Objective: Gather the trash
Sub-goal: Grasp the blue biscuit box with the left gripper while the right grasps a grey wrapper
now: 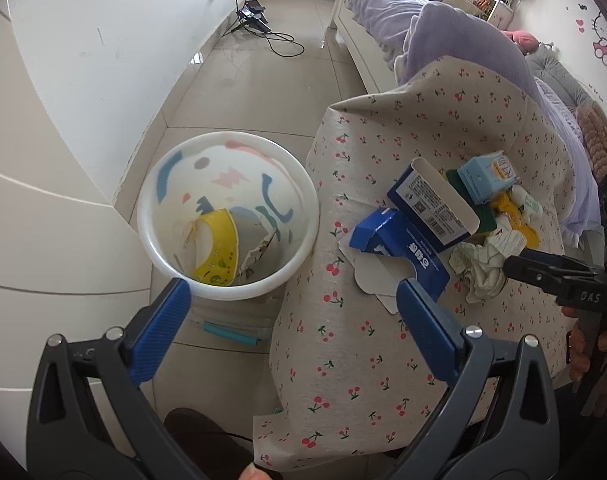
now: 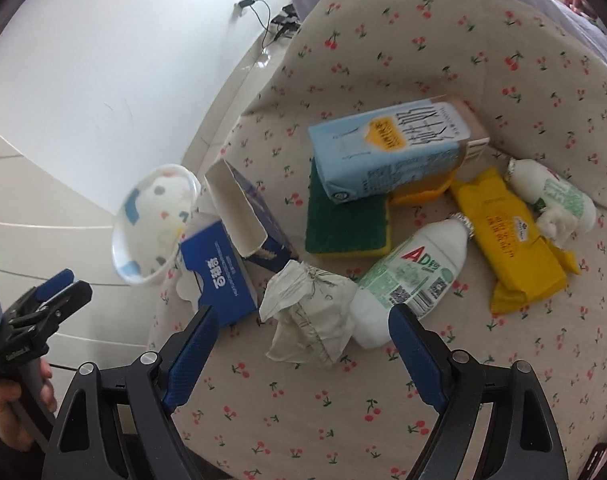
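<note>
The left tool (image 1: pixel 291 304) hangs with its blue fingers spread wide and nothing between them, above the near rim of the round white plastic waste bin with pastel cartoon print (image 1: pixel 303 248). The bin stands on the tiled floor, just left of the tabletop under a beige cherry-print cloth (image 1: pixel 383 360), and holds a yellow paper bowl (image 1: pixel 219 244) and some crumpled wrapping.

The right tool (image 2: pixel 303 324) is likewise spread and empty, hovering over a crumpled whitish paper wad (image 2: pixel 311 316) near the tabletop's front. Just right of the wad lies a white plastic bottle with green label (image 2: pixel 411 280); to its left sits a torn blue cardboard box (image 2: pixel 223 268), with a second opened blue box (image 2: pixel 247 204) leaning behind it. Farther back, a light blue drink carton (image 2: pixel 391 152) rests on a green and yellow scouring sponge (image 2: pixel 343 220). On the far right lie a yellow foil packet (image 2: pixel 511 240) and another small white bottle (image 2: pixel 559 196).
</note>
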Available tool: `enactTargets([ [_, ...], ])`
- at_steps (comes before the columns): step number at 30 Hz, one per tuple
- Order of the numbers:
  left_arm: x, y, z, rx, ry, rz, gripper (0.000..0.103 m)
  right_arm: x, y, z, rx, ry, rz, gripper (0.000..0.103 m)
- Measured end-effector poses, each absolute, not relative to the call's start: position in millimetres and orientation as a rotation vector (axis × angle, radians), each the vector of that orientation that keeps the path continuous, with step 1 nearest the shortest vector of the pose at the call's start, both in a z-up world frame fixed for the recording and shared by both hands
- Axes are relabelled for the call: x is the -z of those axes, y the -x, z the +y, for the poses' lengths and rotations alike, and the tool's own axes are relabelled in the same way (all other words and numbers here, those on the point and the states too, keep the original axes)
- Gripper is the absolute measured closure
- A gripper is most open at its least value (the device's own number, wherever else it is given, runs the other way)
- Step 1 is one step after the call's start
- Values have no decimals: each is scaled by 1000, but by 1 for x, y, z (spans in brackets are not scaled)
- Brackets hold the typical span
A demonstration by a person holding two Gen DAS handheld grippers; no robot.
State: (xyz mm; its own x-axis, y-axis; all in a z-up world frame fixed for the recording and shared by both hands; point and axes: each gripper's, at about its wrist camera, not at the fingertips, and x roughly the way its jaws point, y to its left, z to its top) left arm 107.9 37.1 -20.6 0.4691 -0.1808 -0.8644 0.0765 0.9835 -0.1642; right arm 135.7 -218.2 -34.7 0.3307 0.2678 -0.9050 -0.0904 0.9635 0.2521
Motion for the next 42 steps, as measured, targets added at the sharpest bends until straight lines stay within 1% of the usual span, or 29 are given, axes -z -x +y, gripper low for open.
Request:
enactTargets([
  [1, 22, -107, 36, 158, 104, 1073, 1, 37, -137, -216, -228, -158, 1215, 17],
  [3, 23, -107, 34, 155, 102, 1074, 1, 43, -139, -214, -215, -146, 1221, 23],
  [4, 23, -107, 33, 151, 100, 1075, 1, 46, -140, -213, -209, -143, 1226, 28],
  [5, 24, -107, 32, 145, 98, 1074, 1, 49, -141, -212, -206, -143, 1231, 38],
  [6, 24, -107, 31, 137, 96, 1072, 1, 52, -143, -211, -208, -144, 1236, 44],
  [7, 24, -107, 29, 124, 91, 1069, 1, 55, -143, -210, -217, -145, 1242, 61],
  [8, 24, -107, 27, 112, 88, 1064, 1, 56, -143, -209, -230, -149, 1246, 64],
  [11, 23, -108, 17, 68, 76, 1041, 1, 46, -139, -211, -248, -169, 1210, 65],
  [14, 22, -109, 2, 51, 56, 1025, 1, 23, -132, -222, -269, -203, 1142, 65],
  [19, 28, -114, -33, 68, 80, 1064, 1, -1, -121, -253, -217, -215, 1045, 65],
  [27, 60, -122, -79, -5, 99, 1080, 1, 2, -116, -292, -148, -237, 1035, 64],
  [35, 79, -132, -91, -123, 160, 1049, 1, 0, -108, -313, -138, -231, 1032, 64],
  [36, 82, -132, -92, -136, 160, 1051, 2, 0, -108, -314, -138, -231, 1031, 64],
  [40, 91, -134, -96, -163, 136, 1065, 12, 2, -110, -315, -134, -233, 1034, 64],
  [42, 91, -133, -98, -164, 118, 1054, 15, 2, -110, -315, -133, -233, 1036, 64],
])
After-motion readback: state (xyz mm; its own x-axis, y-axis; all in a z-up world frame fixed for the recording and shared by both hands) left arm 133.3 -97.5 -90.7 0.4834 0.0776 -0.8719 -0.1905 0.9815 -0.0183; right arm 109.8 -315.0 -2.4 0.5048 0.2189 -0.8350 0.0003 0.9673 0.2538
